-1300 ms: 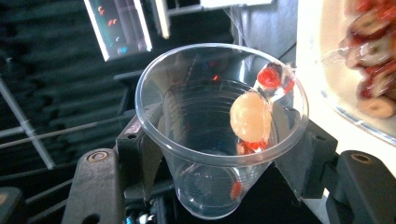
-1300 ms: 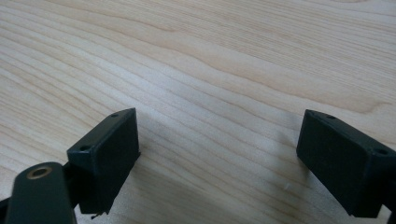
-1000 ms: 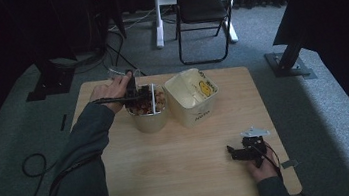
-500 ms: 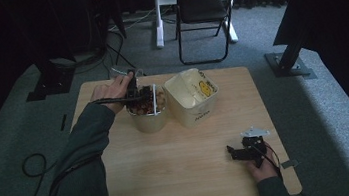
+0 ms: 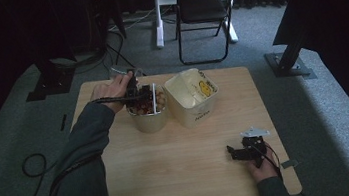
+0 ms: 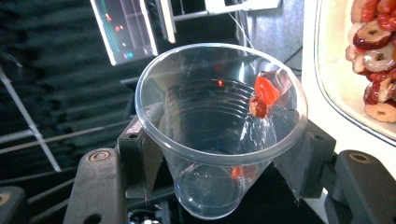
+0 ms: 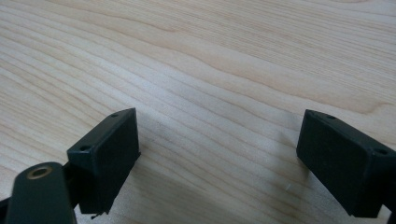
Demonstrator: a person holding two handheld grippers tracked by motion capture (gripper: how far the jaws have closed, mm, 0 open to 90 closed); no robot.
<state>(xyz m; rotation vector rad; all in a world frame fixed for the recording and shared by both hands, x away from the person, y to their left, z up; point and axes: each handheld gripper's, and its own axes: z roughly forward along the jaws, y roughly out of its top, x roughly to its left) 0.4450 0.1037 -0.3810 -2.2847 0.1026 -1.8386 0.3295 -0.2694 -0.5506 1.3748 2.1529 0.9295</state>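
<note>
My left gripper (image 6: pixel 219 177) is shut on a clear plastic cup (image 6: pixel 219 126), tipped on its side. A few red dried-fruit slices (image 6: pixel 264 93) cling inside it near the rim. In the high view the left gripper (image 5: pixel 142 93) holds the cup over a round cream tub (image 5: pixel 148 112) full of red and pale dried fruit (image 6: pixel 376 70). A second cream tub (image 5: pixel 192 98), square with a yellow print, stands right beside it. My right gripper (image 5: pixel 237 151) rests open near the table's front right, with bare wood (image 7: pixel 219 93) between its jaws.
The wooden table (image 5: pixel 171 169) has open surface in front of the tubs. A folding chair (image 5: pixel 202 14) and stand bases (image 5: pixel 289 63) sit on the grey floor beyond. A cable (image 5: pixel 32 166) loops on the floor at the left.
</note>
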